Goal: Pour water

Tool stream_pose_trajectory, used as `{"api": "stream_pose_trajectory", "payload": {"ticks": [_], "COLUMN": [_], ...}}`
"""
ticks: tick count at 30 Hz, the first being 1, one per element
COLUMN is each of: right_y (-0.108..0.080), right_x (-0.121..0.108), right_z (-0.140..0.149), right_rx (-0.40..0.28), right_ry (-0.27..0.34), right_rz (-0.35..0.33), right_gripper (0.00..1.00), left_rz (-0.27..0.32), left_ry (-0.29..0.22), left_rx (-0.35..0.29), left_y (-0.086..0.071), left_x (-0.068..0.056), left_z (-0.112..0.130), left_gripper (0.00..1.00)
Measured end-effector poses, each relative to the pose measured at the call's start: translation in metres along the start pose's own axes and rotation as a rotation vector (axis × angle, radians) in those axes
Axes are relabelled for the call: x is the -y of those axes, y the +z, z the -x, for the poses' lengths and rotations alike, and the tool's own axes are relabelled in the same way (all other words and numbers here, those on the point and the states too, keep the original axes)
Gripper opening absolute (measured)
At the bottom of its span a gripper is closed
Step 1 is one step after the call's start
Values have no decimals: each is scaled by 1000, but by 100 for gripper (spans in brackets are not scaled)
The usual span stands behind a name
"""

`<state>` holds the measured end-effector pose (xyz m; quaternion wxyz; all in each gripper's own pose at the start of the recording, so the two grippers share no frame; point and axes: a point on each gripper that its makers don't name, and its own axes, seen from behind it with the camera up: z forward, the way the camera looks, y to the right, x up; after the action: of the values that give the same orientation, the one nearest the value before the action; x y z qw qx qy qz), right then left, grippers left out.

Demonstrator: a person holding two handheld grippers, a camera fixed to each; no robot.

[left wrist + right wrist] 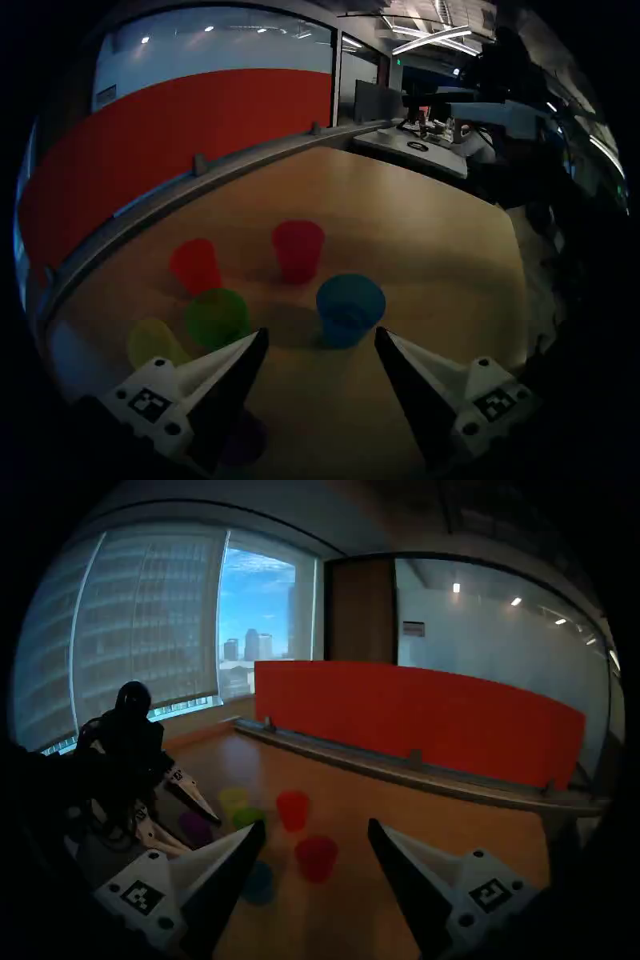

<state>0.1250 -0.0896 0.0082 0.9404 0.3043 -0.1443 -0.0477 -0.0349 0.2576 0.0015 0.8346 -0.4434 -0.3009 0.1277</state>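
1. We have nothing in hand: the left tongs (pixel 320 346) are spread with only air between the fingers, and the right tongs (pixel 316 836) are spread just as wide above the wooden bench (pixel 432 240)
2. The task's things are six coloured cups clustered on the bench. The blue cup (pixel 350 308) stands upright just ahead of the left tongs, in line with their gap. Behind it are the crimson cup (pixel 298 250) and the red cup (pixel 194 264), with the green cup (pixel 217 316), the yellow cup (pixel 154 342) and the purple cup (pixel 248 438) off by the left finger
3. We judge this to be the approach: no cup is gripped and no pouring is under way
4. We cannot tell which cup holds water. The next move calls for easing one pair of tongs around a cup's wall, the blue one being handiest, and pinching it gently, upright and clear of its close neighbours, before tipping it over a second cup
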Motion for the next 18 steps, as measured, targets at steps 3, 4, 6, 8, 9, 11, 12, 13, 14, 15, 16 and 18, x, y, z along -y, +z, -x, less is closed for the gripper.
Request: {"api": "stream_pose_trajectory", "payload": {"ticks": [3,4,6,8,9,11,12,13,14,15,16,18], "right_y": [1,1,2,2,2,2,3,3,3,3,3,3], "right_x": [-1,-2,-2,-3,-3,-3,-3,-3,-4,-4,-4,-5], "right_z": [1,1,1,1,1,1,2,2,2,2,2,2], "right_rx": [3,4,5,5,4,4,5,5,6,6,7,7], "right_ry": [2,2,1,0,0,0,0,-1,-1,-2,-2,-3], "right_rz": [0,1,2,3,3,2,3,3,4,5,5,6], "right_gripper": [100,100,100,99,99,99,99,100,100,100,100,100], "left_rz": [5,7,12,19,20,21,23,24,25,27,29,32], "left_ry": [-3,-4,-6,-8,-7,-4,-4,-3,-2,-2,-2,0], "left_rx": [13,17,25,33,35,41,43,45,47,49,53,58], "left_y": [9,11,16,22,24,29,31,33,35,37,40,43], "left_x": [-2,-3,-5,-7,-8,-9,-10,-11,-11,-12,-14,-16], "left_z": [3,3,5,6,7,8,9,9,10,11,12,14], "left_gripper": [99,99,99,99,99,99,99,99,98,98,99,99]}}
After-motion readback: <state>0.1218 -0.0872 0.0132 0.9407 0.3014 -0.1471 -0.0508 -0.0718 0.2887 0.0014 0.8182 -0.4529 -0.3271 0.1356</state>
